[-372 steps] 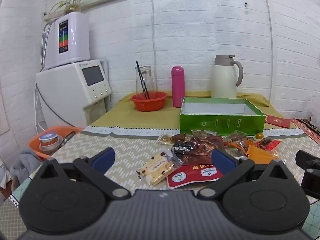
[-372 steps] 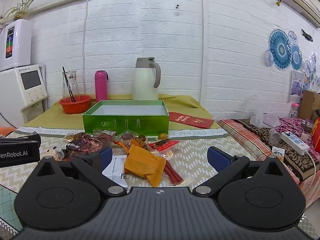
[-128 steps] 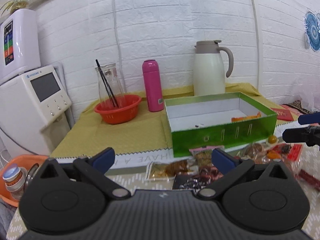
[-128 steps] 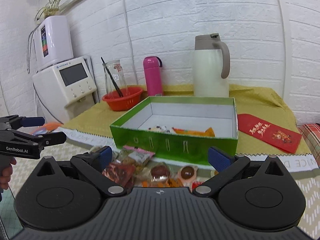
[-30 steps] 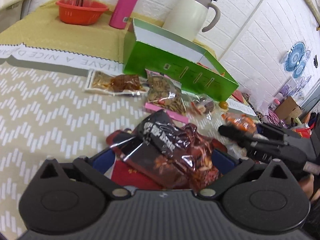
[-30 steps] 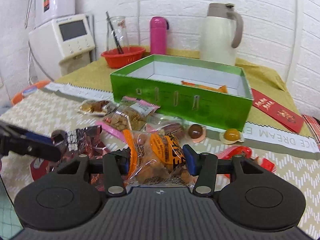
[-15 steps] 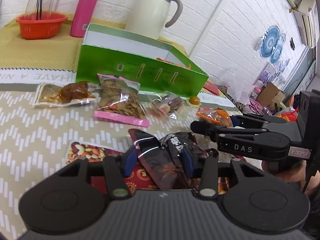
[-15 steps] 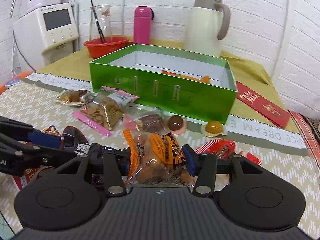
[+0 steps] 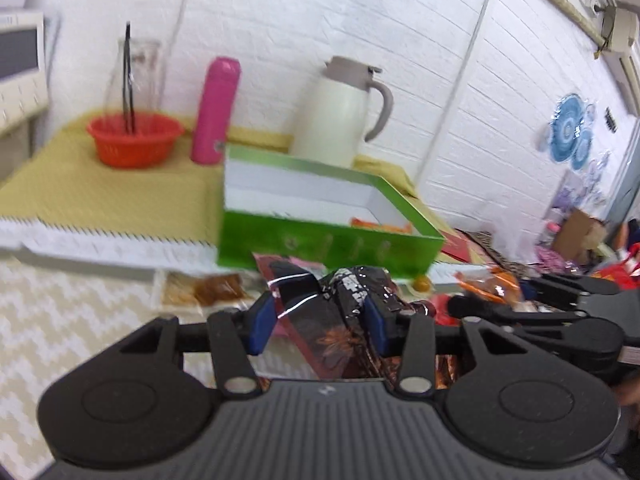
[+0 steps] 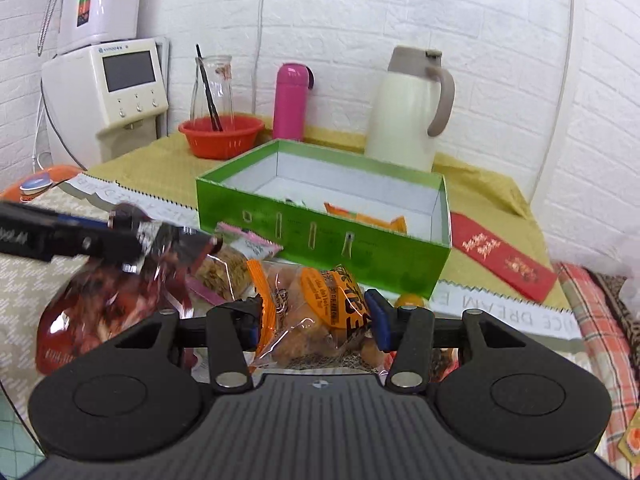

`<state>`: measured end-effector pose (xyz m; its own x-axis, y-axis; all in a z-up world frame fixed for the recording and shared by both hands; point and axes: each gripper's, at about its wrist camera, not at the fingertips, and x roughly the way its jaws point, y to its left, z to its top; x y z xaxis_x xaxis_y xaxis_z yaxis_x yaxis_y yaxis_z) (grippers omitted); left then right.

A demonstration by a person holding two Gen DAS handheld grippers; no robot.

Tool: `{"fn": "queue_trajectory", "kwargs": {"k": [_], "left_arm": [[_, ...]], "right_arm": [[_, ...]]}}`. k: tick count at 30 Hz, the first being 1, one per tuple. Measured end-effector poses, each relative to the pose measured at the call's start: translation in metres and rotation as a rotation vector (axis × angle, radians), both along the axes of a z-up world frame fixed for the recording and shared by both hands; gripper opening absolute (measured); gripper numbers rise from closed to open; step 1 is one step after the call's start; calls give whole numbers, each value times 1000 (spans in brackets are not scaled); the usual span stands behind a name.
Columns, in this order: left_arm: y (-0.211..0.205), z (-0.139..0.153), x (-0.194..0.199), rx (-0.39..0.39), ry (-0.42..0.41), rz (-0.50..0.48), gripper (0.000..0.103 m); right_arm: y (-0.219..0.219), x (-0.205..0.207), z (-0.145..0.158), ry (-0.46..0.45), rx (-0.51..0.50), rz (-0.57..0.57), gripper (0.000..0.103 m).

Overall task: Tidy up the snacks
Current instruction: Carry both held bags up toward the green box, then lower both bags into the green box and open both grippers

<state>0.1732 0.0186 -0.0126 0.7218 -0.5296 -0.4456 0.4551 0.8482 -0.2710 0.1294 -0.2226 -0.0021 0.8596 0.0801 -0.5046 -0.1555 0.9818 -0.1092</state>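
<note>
Dark red packet [image 9: 344,320] sits clenched in our left hand-held gripper [image 9: 320,316]; our right hand-held gripper [image 10: 314,318] clamps an orange-labelled bag [image 10: 320,312], writing unreadable.

Left gripper [image 9: 318,316] and right gripper [image 10: 316,316] both clamp packets, tilted downward.

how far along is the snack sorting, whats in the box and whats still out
Done: an orange packet lies in the green box. In hand: the left gripper is shut on a dark red packet, and the right gripper is shut on an orange-labelled bag. Left: the nut packet, a round wrapped sweet and others remain on the table.
</note>
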Motion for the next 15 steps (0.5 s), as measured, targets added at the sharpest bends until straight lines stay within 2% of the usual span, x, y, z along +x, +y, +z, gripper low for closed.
{"fn": "queue_trajectory", "kwargs": {"k": [10, 15], "left_arm": [[-18, 2, 2, 146, -69, 70, 44], [-28, 14, 20, 159, -113, 103, 44]], "right_arm": [[13, 0, 2, -3, 26, -19, 83], [3, 17, 21, -36, 67, -57, 83]]}}
